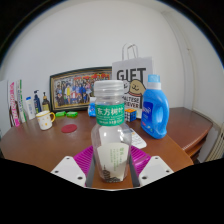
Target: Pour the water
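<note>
A clear plastic bottle [110, 125] with a green label stands upright between my fingers, its white lower label low down between the magenta pads [85, 160]. My gripper [111, 172] is shut on the bottle, both pads pressing its sides. The bottle's open neck reaches up in front of a white gift bag. A white mug [45, 119] stands far off on the wooden table [40, 148], beyond the left finger. A pink round thing [69, 127] lies near the mug.
A blue detergent jug [153, 105] stands beyond the right finger, next to the white GIFT bag [133, 75]. A framed photo [78, 88] leans on the wall. Small bottles and a pink pack [14, 102] stand at the far left. The table's edge drops off at the right.
</note>
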